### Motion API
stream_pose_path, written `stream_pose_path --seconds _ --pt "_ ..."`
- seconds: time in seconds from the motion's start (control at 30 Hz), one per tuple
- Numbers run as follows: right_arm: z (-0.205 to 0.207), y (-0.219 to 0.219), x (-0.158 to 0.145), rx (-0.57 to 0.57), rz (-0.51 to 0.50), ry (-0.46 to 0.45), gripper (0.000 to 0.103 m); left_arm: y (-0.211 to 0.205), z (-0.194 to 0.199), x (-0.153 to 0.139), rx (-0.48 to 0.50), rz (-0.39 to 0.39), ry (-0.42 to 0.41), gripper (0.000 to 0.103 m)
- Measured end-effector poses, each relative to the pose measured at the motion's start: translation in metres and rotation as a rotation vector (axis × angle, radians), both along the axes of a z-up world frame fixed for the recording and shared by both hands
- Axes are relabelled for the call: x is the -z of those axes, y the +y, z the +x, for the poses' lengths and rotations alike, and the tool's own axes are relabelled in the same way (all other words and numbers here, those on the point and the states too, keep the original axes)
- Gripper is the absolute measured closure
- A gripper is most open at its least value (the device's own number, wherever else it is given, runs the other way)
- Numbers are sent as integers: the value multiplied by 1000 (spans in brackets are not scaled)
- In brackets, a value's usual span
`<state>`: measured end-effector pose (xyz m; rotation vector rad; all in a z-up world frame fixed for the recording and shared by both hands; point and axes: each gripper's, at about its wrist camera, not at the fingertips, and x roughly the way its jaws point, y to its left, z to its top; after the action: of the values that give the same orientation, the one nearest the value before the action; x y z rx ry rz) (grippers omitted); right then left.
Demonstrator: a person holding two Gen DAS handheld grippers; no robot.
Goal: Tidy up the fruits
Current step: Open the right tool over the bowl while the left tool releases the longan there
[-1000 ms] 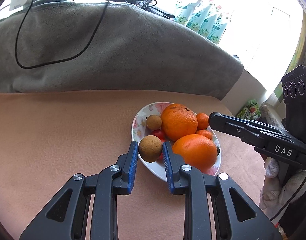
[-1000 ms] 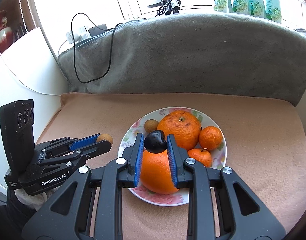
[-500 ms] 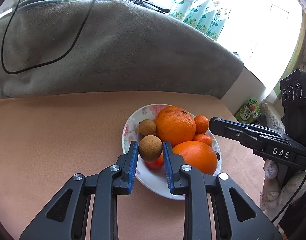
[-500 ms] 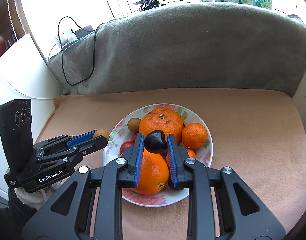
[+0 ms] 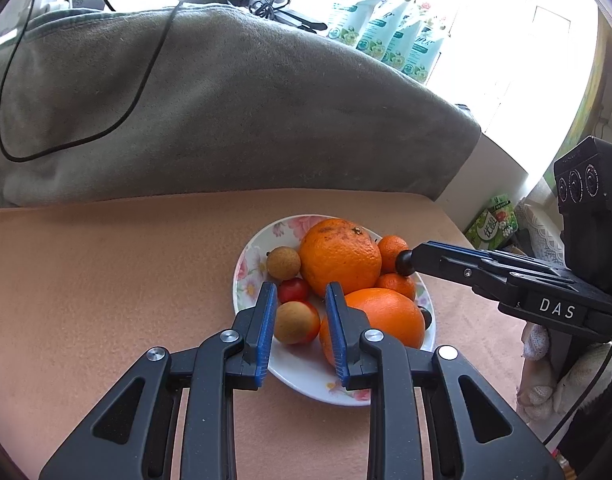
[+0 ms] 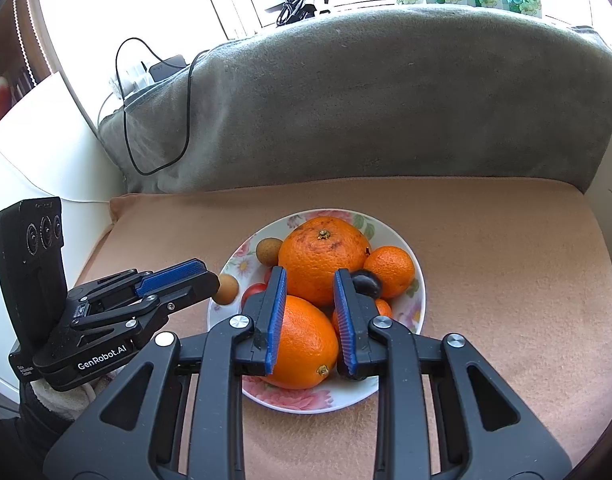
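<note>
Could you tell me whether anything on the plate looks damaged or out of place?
Nothing is spilled. Only the big orange at the far side of the plate stands out: brownish scuffs beside its stem.

Fruit crowds the plate (image 6: 416, 312); bare peach surface (image 5: 106, 280) lies open left and right, the grey blanket (image 6: 386, 100) walling the back.

Glossy glazed plate (image 5: 306, 376), matt fleece blanket (image 5: 246, 120)
</note>
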<state>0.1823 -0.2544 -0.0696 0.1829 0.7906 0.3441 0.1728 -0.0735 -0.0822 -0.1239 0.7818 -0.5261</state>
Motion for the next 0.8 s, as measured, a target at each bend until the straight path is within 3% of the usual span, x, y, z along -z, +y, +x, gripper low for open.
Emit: stream_pose_path --seconds 0.27,0.3,0.4,0.47,0.57,0.7,0.8 --pt "-3 -3 -4 7 10 -11 77 1 -1 -2 1 3 -7 72" --pt "-4 -4 -5 8 12 -13 73 1 -2 -2 0 4 -9 67" --pt "-7 -5 -7 19 12 -27 44 1 -3 -3 2 1 -12 60" --pt "-10 -6 -8 24 11 -39 43 0 -3 -4 1 6 -16 58" --pt "-12 -6 -10 28 9 -45 43 0 -6 -6 -2 7 -25 44" --pt "-16 -6 -13 36 -7 -62 32 -1 -9 -9 -2 12 -39 37" --pt "-20 -6 -15 43 -11 -70 31 -2 -12 -11 -3 23 -49 34"
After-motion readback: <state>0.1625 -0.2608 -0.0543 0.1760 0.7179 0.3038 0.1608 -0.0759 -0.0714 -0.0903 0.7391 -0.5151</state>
